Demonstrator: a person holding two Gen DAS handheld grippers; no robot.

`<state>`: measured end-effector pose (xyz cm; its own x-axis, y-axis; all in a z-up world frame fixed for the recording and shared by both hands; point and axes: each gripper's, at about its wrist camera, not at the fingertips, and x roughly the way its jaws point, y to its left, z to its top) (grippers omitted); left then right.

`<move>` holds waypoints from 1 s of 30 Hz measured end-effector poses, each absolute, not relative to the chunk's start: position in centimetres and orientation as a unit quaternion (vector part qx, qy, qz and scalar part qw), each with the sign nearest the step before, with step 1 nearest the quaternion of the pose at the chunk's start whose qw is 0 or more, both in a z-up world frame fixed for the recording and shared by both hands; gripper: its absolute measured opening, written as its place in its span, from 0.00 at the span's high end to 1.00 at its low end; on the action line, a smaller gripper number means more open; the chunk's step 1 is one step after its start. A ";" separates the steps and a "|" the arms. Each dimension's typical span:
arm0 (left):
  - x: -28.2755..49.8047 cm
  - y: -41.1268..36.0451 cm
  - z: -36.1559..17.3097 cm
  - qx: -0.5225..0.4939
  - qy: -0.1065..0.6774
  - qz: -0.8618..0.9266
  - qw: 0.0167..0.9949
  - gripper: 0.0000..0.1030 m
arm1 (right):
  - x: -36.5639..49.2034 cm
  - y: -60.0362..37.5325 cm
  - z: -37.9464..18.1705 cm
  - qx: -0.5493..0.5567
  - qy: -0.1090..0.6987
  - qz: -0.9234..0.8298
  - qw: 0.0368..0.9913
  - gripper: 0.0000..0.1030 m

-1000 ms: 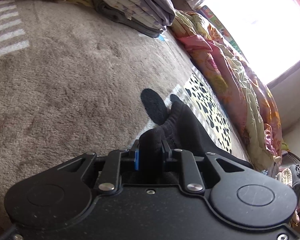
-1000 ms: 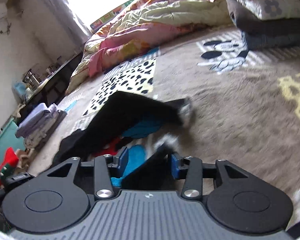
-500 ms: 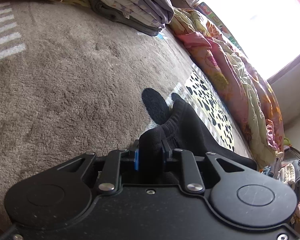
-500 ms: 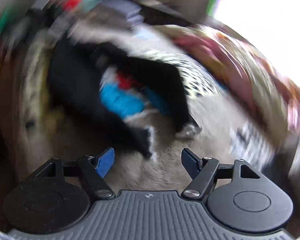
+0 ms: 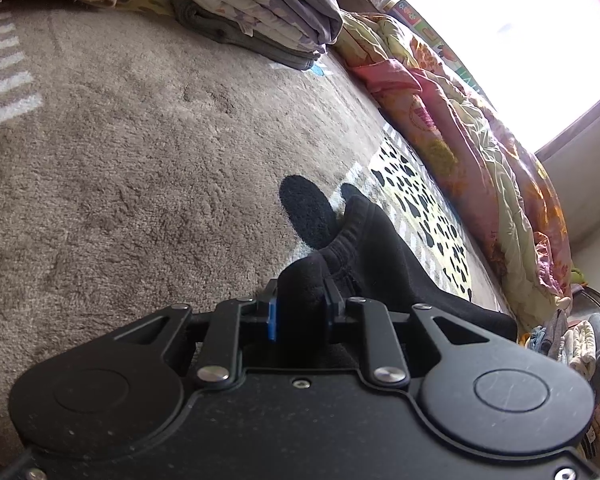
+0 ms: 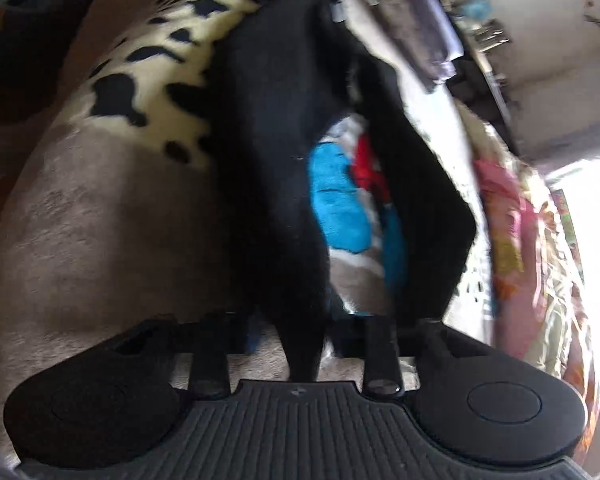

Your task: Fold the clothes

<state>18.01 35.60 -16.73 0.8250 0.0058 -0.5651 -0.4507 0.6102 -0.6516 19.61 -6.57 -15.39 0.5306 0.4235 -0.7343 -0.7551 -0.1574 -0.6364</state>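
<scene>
A black garment [image 5: 376,256] lies on the brown carpet [image 5: 120,168]. My left gripper [image 5: 300,312] is shut on a bunched black edge of it, low over the carpet. In the right wrist view the same black garment [image 6: 284,152] runs from the top of the frame down between my right gripper's fingers [image 6: 292,340], which look closed in on the cloth; the frame is blurred. Blue and red patches [image 6: 340,200] show between the garment's two black halves.
Folded bedding stacks [image 5: 260,4] sit at the carpet's far end. A pink and yellow quilt [image 5: 480,140] lies along the right, beside a black-spotted mat [image 5: 420,200]. Piled clothes [image 5: 572,344] are at the right edge. A bright window is behind.
My right gripper let go of the garment, swung round fast with its jaws open, and now has black cloth between its fingers again. My left gripper has kept its grip and barely moved.
</scene>
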 end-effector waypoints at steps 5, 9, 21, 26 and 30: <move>17.7 35.8 -16.9 -0.430 0.264 0.127 0.854 0.81 | 20.9 -5.1 -11.7 -0.509 0.271 0.490 0.654 0.86; 17.6 35.8 -17.0 -0.431 0.264 0.125 0.854 0.81 | 22.4 -5.6 -7.6 -0.359 0.405 0.551 0.635 0.87; 17.8 35.6 -17.0 -0.426 0.265 0.127 0.856 0.81 | 29.2 -9.6 -8.6 -0.132 0.556 0.477 0.668 0.88; 17.9 35.9 -17.1 -0.433 0.267 0.122 0.852 0.80 | 29.2 -12.9 -12.6 -0.049 0.566 0.385 0.727 0.67; 17.9 36.0 -17.3 -0.439 0.267 0.122 0.849 0.77 | 27.7 -16.3 -14.7 0.091 0.540 0.361 0.755 0.33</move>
